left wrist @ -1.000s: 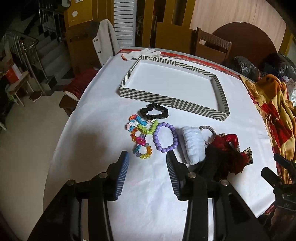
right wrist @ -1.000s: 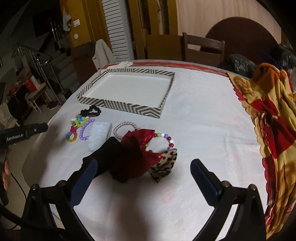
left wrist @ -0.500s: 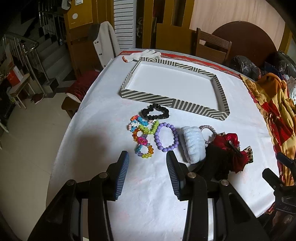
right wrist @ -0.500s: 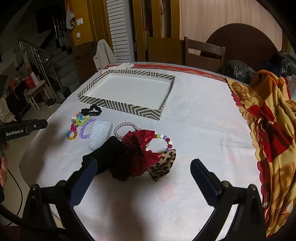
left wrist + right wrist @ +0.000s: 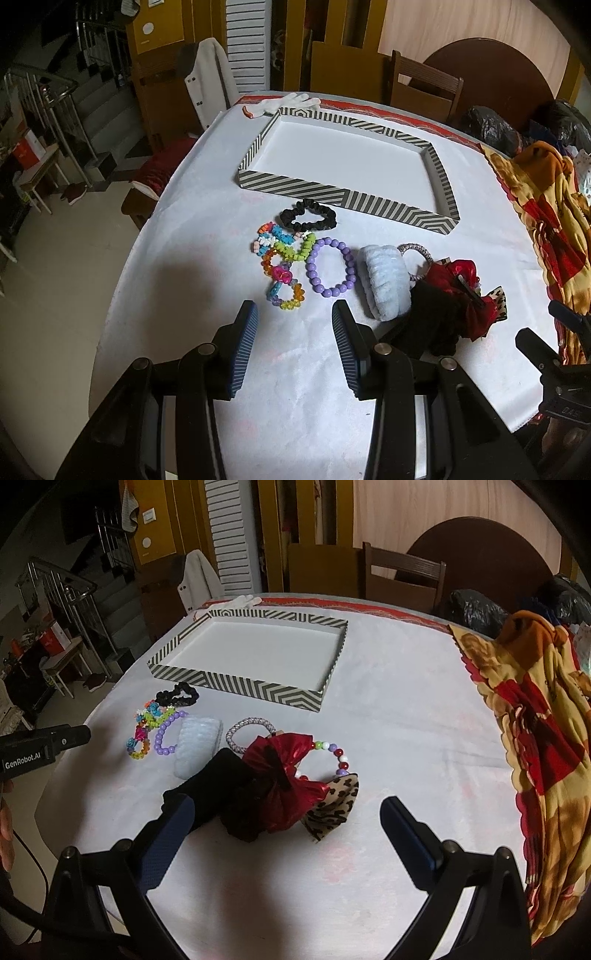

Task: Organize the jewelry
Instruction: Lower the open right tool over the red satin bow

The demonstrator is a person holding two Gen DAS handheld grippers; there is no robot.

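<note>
The white table point(image 5: 207, 229) lies bare between the left gripper point(image 5: 293, 314) and the beaded bracelets point(image 5: 284, 258), so the way forward is open up to them. Beyond, the black scrunchie point(image 5: 308, 218) sits just before the striped tray point(image 5: 399, 210), whose low wall bars a level path. In front of the right gripper point(image 5: 284, 812), a heap of black cloth point(image 5: 214, 779), a red bow point(image 5: 286, 768) and a leopard bow point(image 5: 332, 805) blocks the left side; the table to its right is clear up to the patterned cloth point(image 5: 535, 720).

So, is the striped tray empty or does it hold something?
Empty. The tray shows only its bare white floor in both views; all jewelry lies outside it.
</note>
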